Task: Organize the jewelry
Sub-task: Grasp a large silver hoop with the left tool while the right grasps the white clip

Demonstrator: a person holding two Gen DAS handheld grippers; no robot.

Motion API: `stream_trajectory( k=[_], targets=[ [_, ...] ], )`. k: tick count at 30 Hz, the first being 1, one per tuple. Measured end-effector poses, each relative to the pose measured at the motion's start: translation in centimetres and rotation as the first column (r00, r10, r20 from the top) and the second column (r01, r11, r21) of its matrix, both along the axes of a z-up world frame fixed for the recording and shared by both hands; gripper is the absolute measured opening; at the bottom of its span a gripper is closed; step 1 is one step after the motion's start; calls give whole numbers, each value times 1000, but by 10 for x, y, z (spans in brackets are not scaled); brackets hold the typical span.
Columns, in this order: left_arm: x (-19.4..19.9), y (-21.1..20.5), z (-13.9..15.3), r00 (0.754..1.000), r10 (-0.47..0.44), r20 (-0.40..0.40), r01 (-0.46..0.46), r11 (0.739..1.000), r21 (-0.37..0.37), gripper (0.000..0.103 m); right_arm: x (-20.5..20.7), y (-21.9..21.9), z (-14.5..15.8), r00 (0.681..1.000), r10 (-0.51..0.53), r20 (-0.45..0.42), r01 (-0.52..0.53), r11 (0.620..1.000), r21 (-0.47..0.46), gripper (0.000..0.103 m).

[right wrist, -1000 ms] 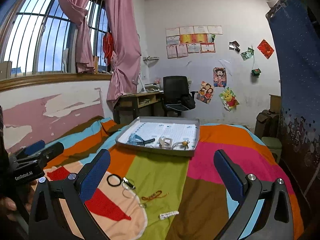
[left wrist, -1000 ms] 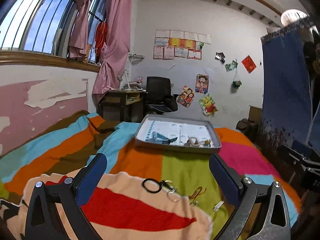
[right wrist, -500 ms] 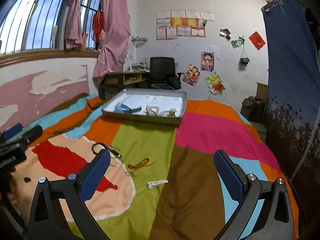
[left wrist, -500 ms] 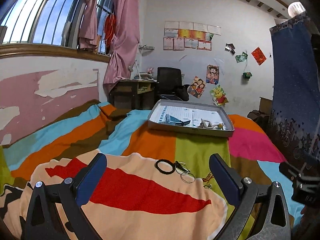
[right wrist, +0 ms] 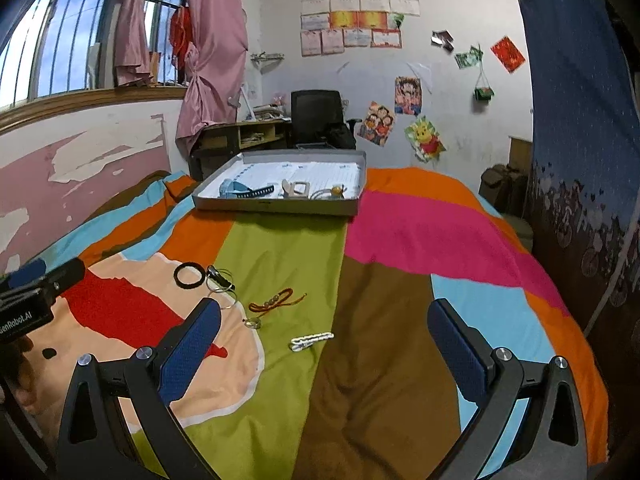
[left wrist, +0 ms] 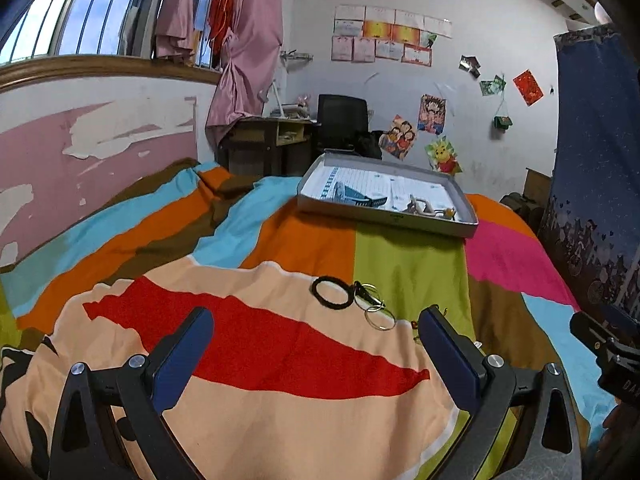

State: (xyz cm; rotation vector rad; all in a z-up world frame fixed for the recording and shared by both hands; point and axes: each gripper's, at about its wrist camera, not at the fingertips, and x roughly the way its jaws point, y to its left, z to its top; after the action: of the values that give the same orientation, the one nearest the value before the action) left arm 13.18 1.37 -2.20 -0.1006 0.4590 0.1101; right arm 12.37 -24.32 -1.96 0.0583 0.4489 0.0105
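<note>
Jewellery lies loose on the striped multicoloured bedspread (left wrist: pixel 304 248): from the left wrist, a black round hair tie (left wrist: pixel 333 291) and thin silver hoop rings (left wrist: pixel 378 314) sit just beyond the wide, empty left gripper (left wrist: pixel 316 344), now lower and nearer than a second ago. From the right wrist, a white beaded clip (right wrist: pixel 311 340), long axis left-right, lies ahead of the wide-open right gripper (right wrist: pixel 326 336), the grey cardboard tray (right wrist: pixel 280 205) far behind
</note>
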Motion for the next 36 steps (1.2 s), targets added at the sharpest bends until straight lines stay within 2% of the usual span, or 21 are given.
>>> stream_trajectory(
  k=[6, 14, 18, 25, 27, 30, 32, 34, 36],
  targets=[
    [10, 0, -9, 999, 0, -42, -1, 1000, -12, 103, 10, -3, -12, 999, -7, -39, 9, 999, 41, 102],
    [18, -3, -14, 999, -9, -34, 10, 1000, 29, 103, 35, 6, -30, 995, 14, -100, -12, 1000, 27, 102],
    [44, -7, -16, 997, -65, -52, 68, 995, 70, 103, 52, 7, -39, 990, 11, -137, -7, 999, 33, 102],
    [85, -13, -40, 983, -153, -104, 157, 987, 35, 103, 84, 3, -68, 975, 13, -221, 14, 993, 119, 100],
    [96, -15, -49, 975, -179, -130, 184, 983, 22, 103, 92, 3, -76, 972, 11, -236, 22, 990, 138, 95],
    [110, -18, -61, 962, -221, -161, 221, 975, -19, 91, 104, 4, -93, 963, 13, -270, 36, 983, 178, 84],
    [120, -18, -68, 953, -240, -183, 235, 971, -47, 76, 112, 8, -105, 956, 20, -294, 36, 982, 185, 77],
    [131, -16, -76, 942, -265, -205, 249, 963, -100, 66, 117, 10, -114, 949, 25, -313, 39, 979, 198, 67],
    [139, -12, -82, 935, -283, -216, 253, 955, -156, 58, 123, 14, -121, 945, 34, -326, 39, 976, 213, 63]
  ],
)
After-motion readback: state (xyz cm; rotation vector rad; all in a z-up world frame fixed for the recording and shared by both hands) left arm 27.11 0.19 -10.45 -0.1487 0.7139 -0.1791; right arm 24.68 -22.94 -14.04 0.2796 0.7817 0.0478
